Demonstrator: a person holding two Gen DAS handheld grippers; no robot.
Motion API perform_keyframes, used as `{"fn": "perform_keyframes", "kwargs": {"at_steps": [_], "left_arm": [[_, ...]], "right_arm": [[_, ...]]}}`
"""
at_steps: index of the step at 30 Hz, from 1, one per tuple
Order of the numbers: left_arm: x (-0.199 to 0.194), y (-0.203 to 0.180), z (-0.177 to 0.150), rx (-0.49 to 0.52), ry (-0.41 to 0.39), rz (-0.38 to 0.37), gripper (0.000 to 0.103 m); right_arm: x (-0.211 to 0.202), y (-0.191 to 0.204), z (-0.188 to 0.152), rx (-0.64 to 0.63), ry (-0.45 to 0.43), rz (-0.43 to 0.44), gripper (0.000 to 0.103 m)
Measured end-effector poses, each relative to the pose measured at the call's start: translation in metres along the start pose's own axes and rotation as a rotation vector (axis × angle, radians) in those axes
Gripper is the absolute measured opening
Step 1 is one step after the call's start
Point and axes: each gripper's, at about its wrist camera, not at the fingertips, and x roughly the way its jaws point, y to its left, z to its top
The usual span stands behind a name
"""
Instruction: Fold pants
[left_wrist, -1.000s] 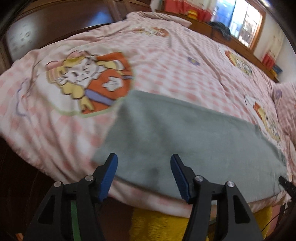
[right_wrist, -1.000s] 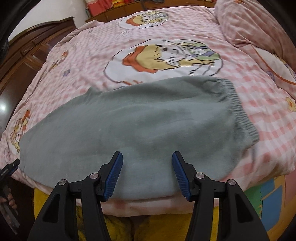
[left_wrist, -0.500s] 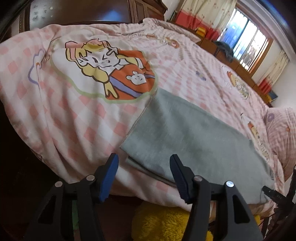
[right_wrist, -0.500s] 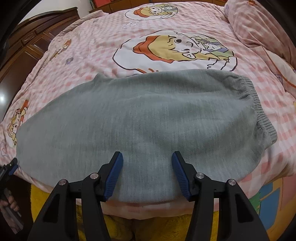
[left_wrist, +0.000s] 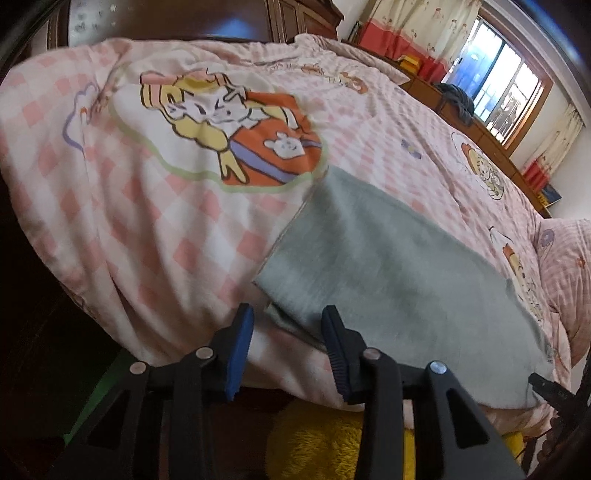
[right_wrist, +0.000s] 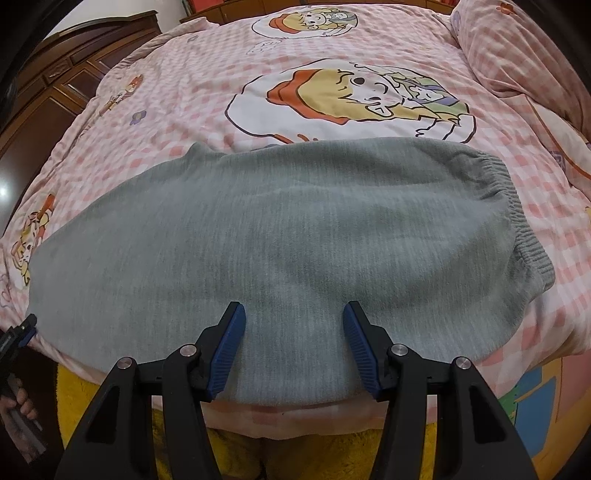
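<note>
On the pink-and-white checked cartoon-print quilt (right_wrist: 184, 74) the grey fleece pants (right_wrist: 295, 236) lie flat, folded lengthwise, along the near bed edge, elastic waistband (right_wrist: 517, 206) at the right end; no containers in view. Right gripper (right_wrist: 293, 343) hovers over the pants' near edge with jaws wide apart, gripping nothing. Left gripper (left_wrist: 286, 345) is likewise spread and empty, with the pants' hem-end corner (left_wrist: 280, 295) just ahead between its blue pads (left_wrist: 240, 343).
</note>
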Motion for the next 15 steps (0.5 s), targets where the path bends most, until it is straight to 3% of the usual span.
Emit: {"fn": "perform_keyframes", "kwargs": {"at_steps": [4,9,12,15], "left_arm": [[-0.002,-0.003,0.001,-0.021,-0.016,-0.071,0.038],[0.002,-0.010,0.004,0.008,-0.020,-0.041,0.038],[0.012,0.001,0.002,-0.061,-0.017,-0.021,0.038],[0.021,0.009,0.005,-0.136,-0.012,-0.059,0.038]], "right_arm": [[0.000,0.000,0.000,-0.005,0.001,-0.002,0.056],[0.001,0.001,0.000,-0.007,0.002,-0.003,0.056],[0.002,0.001,0.001,-0.012,0.002,-0.002,0.057],[0.004,0.001,0.001,-0.013,0.002,-0.006,0.057]]}}
